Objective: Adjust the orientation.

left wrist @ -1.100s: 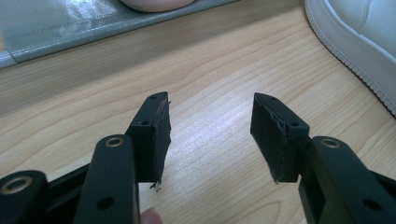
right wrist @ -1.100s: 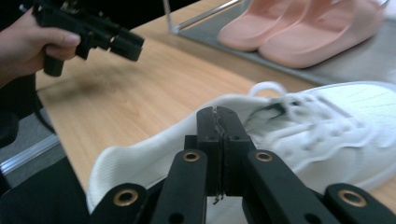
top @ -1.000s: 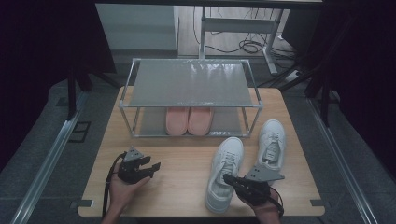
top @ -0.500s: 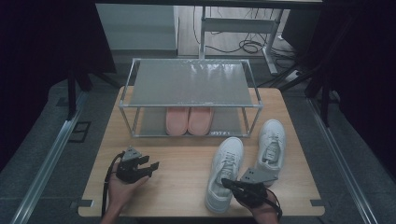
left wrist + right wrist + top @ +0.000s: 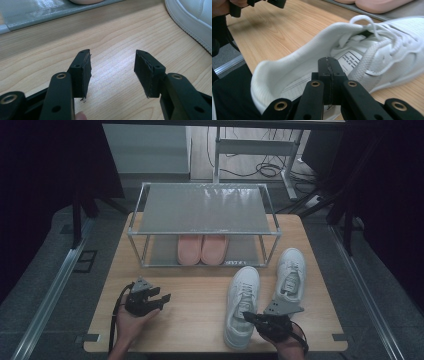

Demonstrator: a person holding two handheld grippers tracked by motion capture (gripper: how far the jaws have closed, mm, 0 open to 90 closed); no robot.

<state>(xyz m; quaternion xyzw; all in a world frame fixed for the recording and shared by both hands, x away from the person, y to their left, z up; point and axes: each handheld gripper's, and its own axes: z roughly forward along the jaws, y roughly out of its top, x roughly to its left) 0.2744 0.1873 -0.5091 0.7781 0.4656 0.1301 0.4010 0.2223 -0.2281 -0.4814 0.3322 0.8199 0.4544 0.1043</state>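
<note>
Two white sneakers lie on the wooden table (image 5: 200, 320), the left one (image 5: 242, 300) nearer me and its mate (image 5: 290, 272) to its right. My right gripper (image 5: 248, 316) points left at the heel of the nearer sneaker. In the right gripper view its jaws (image 5: 328, 62) are pressed together over the opening of that sneaker (image 5: 387, 57), with nothing seen between the pads. My left gripper (image 5: 162, 299) rests in a hand at the front left. Its jaws (image 5: 112, 72) stand open over bare wood, with the sneaker's sole edge (image 5: 192, 15) off to the right.
A metal two-shelf rack (image 5: 202, 207) stands at the back of the table, with a pair of pink shoes (image 5: 202, 248) on its lower shelf. Bare wood lies between the two grippers. Dark floor and cables surround the table.
The right gripper has shifted slightly toward the near edge by the sneaker's heel. The left gripper and both sneakers are where they were.
</note>
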